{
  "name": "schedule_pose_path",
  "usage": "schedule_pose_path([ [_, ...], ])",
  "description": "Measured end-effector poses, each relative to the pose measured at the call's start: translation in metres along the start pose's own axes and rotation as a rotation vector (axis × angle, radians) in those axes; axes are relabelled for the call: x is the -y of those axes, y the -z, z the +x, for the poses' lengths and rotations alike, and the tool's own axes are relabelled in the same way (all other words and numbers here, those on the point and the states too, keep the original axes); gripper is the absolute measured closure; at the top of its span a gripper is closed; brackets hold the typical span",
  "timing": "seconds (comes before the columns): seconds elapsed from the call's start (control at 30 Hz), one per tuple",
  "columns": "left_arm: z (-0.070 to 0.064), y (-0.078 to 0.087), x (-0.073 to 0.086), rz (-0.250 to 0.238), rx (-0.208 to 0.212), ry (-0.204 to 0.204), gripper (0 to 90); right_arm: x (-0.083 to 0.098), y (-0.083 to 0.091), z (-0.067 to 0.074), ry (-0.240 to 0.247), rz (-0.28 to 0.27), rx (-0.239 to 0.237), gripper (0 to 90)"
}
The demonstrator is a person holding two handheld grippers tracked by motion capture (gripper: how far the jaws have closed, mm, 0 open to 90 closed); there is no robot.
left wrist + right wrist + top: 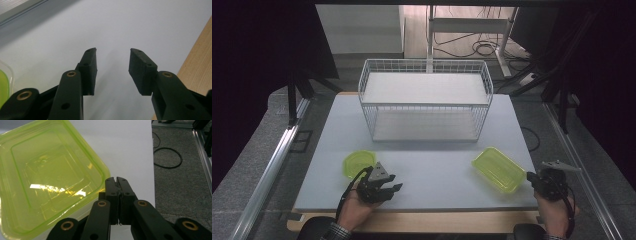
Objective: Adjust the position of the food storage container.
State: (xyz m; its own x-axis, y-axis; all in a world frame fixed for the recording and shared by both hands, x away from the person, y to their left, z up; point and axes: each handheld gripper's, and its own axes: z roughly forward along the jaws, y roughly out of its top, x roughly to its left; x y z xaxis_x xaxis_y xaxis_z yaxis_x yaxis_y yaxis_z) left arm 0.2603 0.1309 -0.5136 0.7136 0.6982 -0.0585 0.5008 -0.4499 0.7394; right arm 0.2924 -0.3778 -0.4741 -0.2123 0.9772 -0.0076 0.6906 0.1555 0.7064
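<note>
Sitting empty on the tabletop (437, 170): round tub (358, 163) at 8 o'clock, oblong tub (498, 169) at 4 o'clock, wire basket (424, 100) at 12 o'clock. Holding nothing: left gripper (388, 184), partly parted just beside the round tub; right gripper (116, 181), pinched tight beside the oblong tub's rim.

Lab test bench: white table (422, 180) inside aluminium rail frame (267, 170), dark curtains, loose floor cables (482, 48), desk legs at far side.
</note>
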Motion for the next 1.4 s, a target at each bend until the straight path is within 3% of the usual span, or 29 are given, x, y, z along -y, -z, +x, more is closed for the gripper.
schedule_pose_path([
  [0.3, 0.001, -0.002, -0.002, 0.000, 0.011, 0.004, 57.6, -0.012, -0.014, 0.005, 0.003, 0.002, -0.028, 84.9],
  [0.6, 0.001, -0.004, -0.003, -0.001, 0.022, 0.003, 58.1, -0.027, -0.038, 0.033, 0.060, 0.022, -0.098, 84.2],
  [0.63, 0.001, -0.004, -0.003, -0.001, 0.023, 0.004, 58.3, -0.029, -0.038, 0.039, 0.077, 0.016, -0.094, 84.3],
  [0.8, 0.001, -0.003, -0.003, -0.003, 0.023, 0.006, 58.6, -0.027, -0.027, 0.040, 0.077, -0.013, -0.093, 84.8],
  [0.93, 0.001, -0.005, -0.004, -0.003, 0.031, 0.005, 59.1, -0.027, -0.019, 0.044, 0.087, -0.037, -0.128, 85.6],
  [1.07, -0.002, -0.007, -0.005, 0.002, 0.037, -0.003, 59.6, -0.043, -0.033, 0.054, 0.126, -0.028, -0.137, 85.7],
  [1.23, -0.001, -0.008, -0.005, 0.003, 0.038, -0.002, 59.9, -0.063, -0.053, 0.058, 0.126, -0.011, -0.125, 85.7],
  [1.4, 0.000, -0.007, -0.004, 0.002, 0.036, 0.001, 60.2, -0.082, -0.077, 0.072, 0.143, 0.038, -0.144, 86.0],
])
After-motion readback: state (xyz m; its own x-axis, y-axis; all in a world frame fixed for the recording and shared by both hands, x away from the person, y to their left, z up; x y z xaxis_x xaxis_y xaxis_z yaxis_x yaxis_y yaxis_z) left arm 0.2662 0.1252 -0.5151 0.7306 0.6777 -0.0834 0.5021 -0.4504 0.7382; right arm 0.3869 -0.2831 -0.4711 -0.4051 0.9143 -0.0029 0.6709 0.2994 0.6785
